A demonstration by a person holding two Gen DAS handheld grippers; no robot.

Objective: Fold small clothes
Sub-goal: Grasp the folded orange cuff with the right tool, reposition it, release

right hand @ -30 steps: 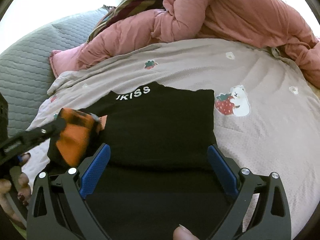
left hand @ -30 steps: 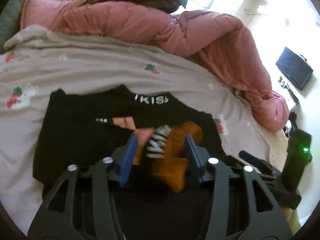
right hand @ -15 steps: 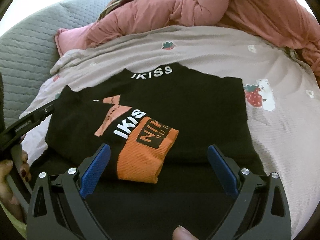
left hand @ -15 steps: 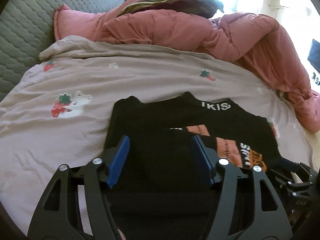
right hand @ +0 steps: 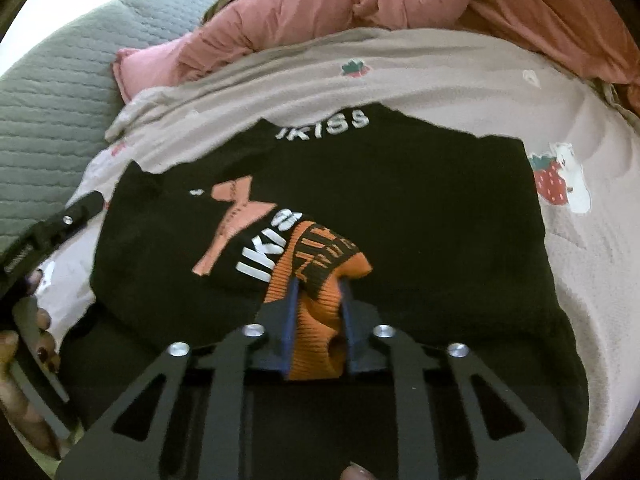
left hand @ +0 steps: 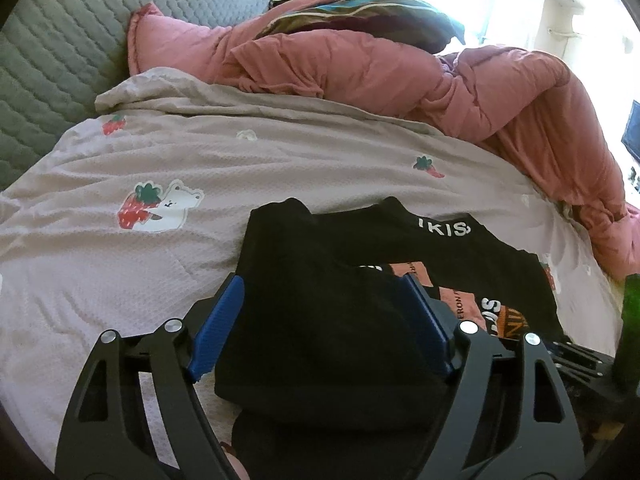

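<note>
From the left wrist view, the left tool (left hand: 324, 320) hangs over the near left part of the black sweater (left hand: 320, 320), which lies spread on the bed sheet (left hand: 120, 280). Its jaws have just been opening and now stand wide; black cloth lies below and between the blue pads (left hand: 220, 316), but neither pad presses on it, so nothing is gripped. The folded-in sleeve with its pale orange print (left hand: 452, 292) lies to the right of that tool. Left of the sweater the sheet is bare and wide, good room to swing out. The heaped pink quilt (left hand: 400, 76) lies well beyond the collar, and the grey headboard (left hand: 60, 60) is farther still.

From the right wrist view, the right tool (right hand: 318, 312) has just been closing and now pinches the orange ribbed cuff (right hand: 316, 304) between its pads; the cuff bunches and lifts off the black body. I would judge the sleeve is being laid across the chest. To do it well, carry the cuff low and flat and keep the sleeve straight, since a pinch so near the cuff's end could slip. The sweater's right edge (right hand: 536, 216) lies beside the strawberry-bear print (right hand: 560, 180), with open sheet beyond. A hand (right hand: 24, 360) holds the other tool at the far left.
</note>
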